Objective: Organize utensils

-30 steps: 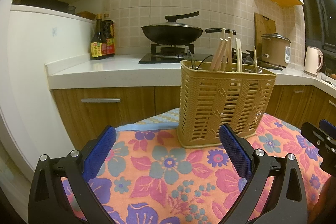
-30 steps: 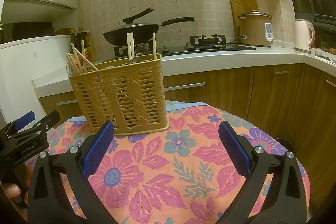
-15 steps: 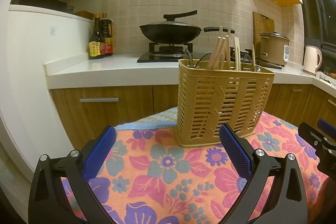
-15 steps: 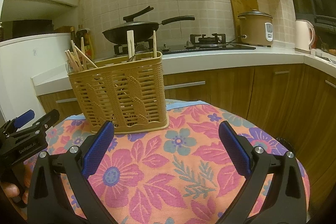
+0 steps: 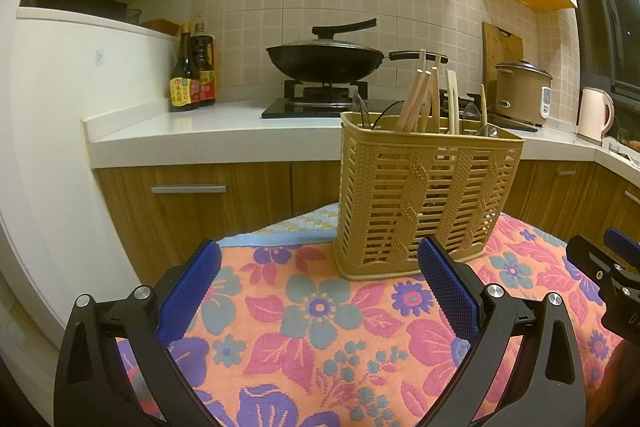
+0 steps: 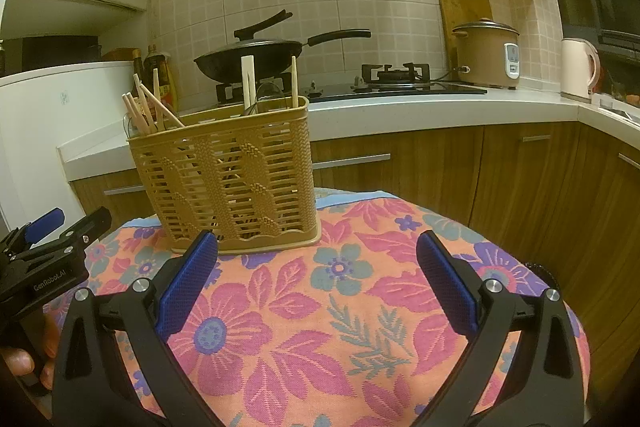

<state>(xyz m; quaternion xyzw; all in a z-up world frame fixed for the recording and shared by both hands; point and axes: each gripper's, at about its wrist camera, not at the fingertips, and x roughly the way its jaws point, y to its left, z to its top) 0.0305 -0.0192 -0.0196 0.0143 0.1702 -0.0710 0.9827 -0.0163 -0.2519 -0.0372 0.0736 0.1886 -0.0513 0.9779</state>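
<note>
My left tongs (image 5: 318,283) and my right tongs (image 6: 318,279) both gape wide with nothing between the blue pads, each held low over the flowered cloth (image 6: 344,311) that covers the tabletop. The woven utensil basket (image 5: 428,199) stands upright near the far edge of the cloth, ahead of both tongs and touching neither. Wooden chopsticks (image 5: 416,95) lean together at one end of it, a pale flat utensil (image 6: 248,79) and a thin stick stand nearer the other end, and a couple of clear-looking pieces peek over the rim; I cannot tell what those are.

No loose utensil lies on the cloth that I can see, so I judge the sorting is done or nearly so, and any remaining work happens inside the basket. To do it well I would come in from above, close on one handle high up, lift it straight, and steady the basket with the other tongs so it does not tip off the edge.
</note>
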